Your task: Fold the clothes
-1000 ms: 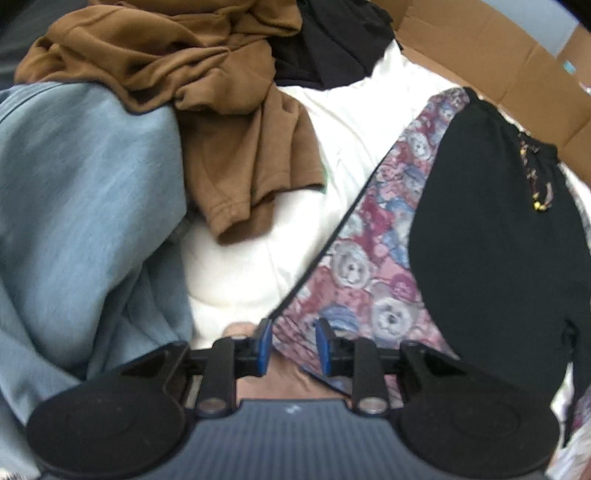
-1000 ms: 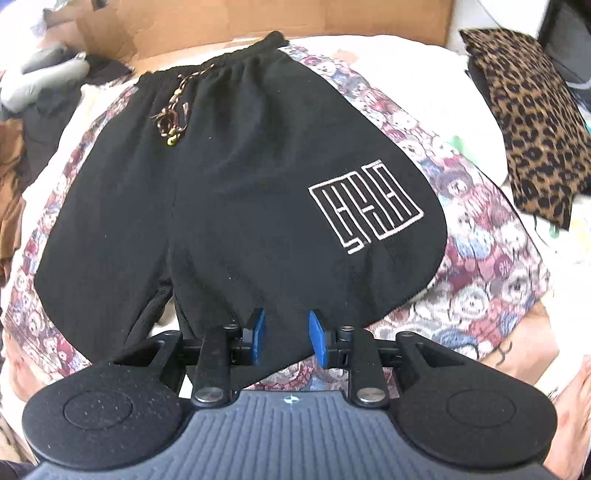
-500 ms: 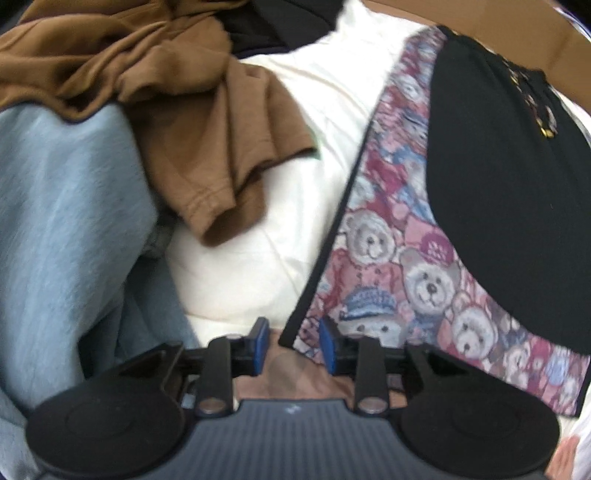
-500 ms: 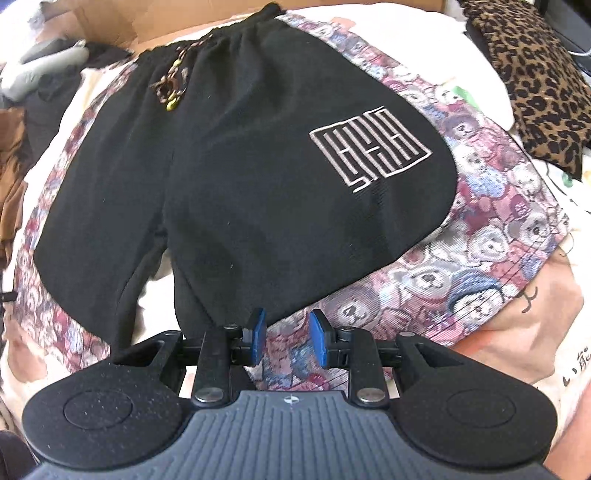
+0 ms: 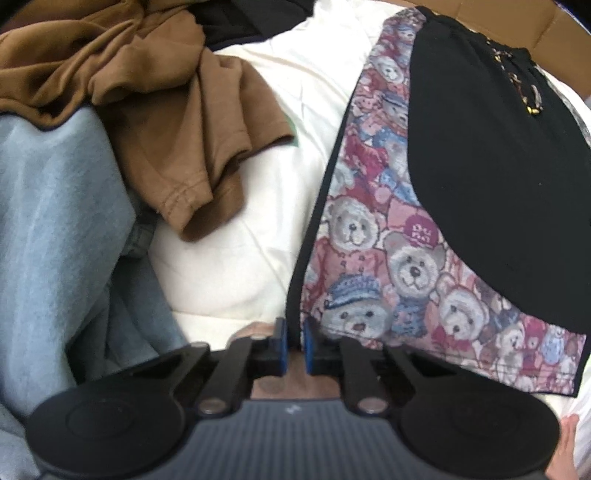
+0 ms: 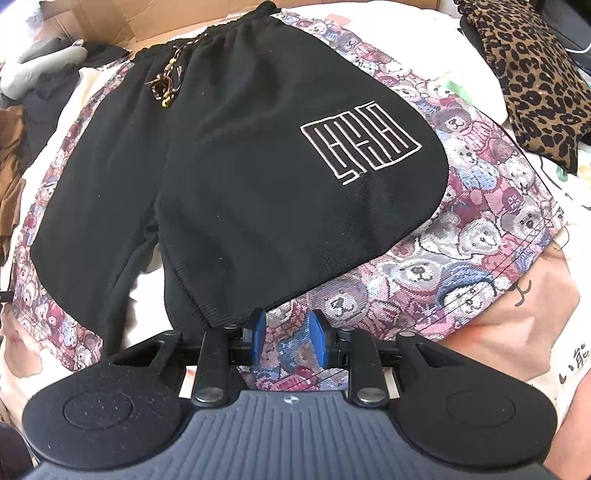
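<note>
Black shorts [image 6: 240, 166] with teddy-bear print side panels [image 5: 369, 258] lie flat on a white sheet [image 5: 240, 240], waistband and drawstring [image 6: 166, 81] at the far end. In the left wrist view my left gripper [image 5: 293, 345] sits at the left leg's outer hem corner. Its blue pads have closed to a narrow gap with the black edge trim between them. In the right wrist view my right gripper [image 6: 287, 336] stands open over the bear-print hem of the right leg, with the fabric lying between and under its fingers.
A crumpled brown shirt [image 5: 166, 110] and a light blue garment [image 5: 55, 240] are piled left of the shorts. A leopard-print cloth [image 6: 535, 74] lies at the far right. Cardboard [image 6: 129, 22] stands behind the bed, with a grey item [image 6: 37, 66] beside it.
My left gripper has moved onto the shorts' left hem corner and narrowed its jaws on the black trim. My right gripper has advanced a little over the right hem, still open.
</note>
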